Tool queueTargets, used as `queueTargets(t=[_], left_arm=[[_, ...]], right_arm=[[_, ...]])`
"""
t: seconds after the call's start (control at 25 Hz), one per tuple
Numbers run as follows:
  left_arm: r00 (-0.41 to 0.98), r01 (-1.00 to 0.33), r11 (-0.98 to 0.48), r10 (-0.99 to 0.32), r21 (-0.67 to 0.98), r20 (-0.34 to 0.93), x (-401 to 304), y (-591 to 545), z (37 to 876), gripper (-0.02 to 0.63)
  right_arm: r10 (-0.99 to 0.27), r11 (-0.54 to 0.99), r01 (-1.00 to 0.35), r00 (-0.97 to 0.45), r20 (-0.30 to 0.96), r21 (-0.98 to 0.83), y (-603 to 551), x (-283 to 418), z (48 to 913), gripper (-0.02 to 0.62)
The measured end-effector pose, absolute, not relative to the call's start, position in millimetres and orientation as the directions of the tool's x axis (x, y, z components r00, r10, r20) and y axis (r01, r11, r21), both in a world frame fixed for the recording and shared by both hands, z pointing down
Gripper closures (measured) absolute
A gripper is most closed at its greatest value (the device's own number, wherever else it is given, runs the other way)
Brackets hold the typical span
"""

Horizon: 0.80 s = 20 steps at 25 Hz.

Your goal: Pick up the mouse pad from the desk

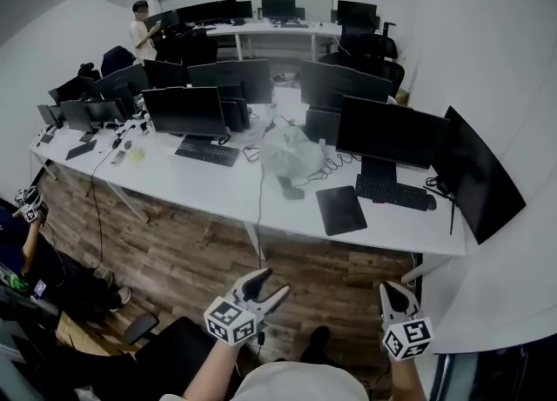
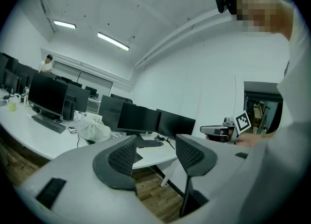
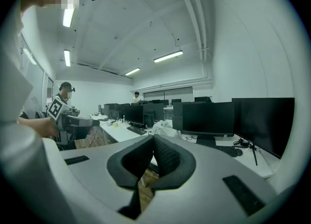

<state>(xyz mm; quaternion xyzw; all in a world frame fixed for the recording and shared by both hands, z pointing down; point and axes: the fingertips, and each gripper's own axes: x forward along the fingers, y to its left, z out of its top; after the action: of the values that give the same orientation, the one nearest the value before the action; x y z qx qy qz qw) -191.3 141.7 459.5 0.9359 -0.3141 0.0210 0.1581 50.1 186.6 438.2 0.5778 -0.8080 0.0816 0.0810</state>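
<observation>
The dark mouse pad (image 1: 340, 210) lies flat on the white desk (image 1: 209, 189), in front of the right-hand monitor and left of a keyboard. Both grippers hang well short of the desk, over the wooden floor. My left gripper (image 1: 275, 281) is open, and the left gripper view shows nothing between its fingers (image 2: 124, 157). My right gripper (image 1: 390, 287) is shut with its pads (image 3: 165, 155) pressed together and empty. Neither touches the pad. Each gripper shows in the other's view: the right gripper (image 2: 221, 130), the left gripper (image 3: 73, 121).
A black keyboard (image 1: 393, 192) and mouse (image 1: 430, 203) sit right of the pad, a white plastic bag (image 1: 292, 152) behind it. Monitors (image 1: 389, 133) line the desk. A black office chair (image 1: 174, 347) is at my lower left. One person (image 1: 141, 30) stands far back.
</observation>
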Motion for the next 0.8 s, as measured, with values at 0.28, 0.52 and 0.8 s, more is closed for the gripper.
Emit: queueTargets(t=[0.28,0.52,0.8], left_arm=[[0.806,-0.587,-0.747,-0.576,0.312,0.135,-147.3,94.1,460.9,0.336],[0.797,-0.6,-0.739,-0.585,0.306,0.15,-110.8,63.3,461.9,0.336],[0.778,-0.627,-0.722,-0.602,0.294,0.18,-83.1,37.0,470.9,0.33]], right_arm=[[-0.907,0.342,-0.938,-0.345,0.242,-0.053,132.6,85.9,448.0,0.583],[-0.895,0.364,-0.928,-0.371,0.248,-0.075,96.6,120.6,456.6,0.583],[-0.88,0.391,-0.915,-0.403,0.253,-0.099,60.8,149.6,470.6,0.583]])
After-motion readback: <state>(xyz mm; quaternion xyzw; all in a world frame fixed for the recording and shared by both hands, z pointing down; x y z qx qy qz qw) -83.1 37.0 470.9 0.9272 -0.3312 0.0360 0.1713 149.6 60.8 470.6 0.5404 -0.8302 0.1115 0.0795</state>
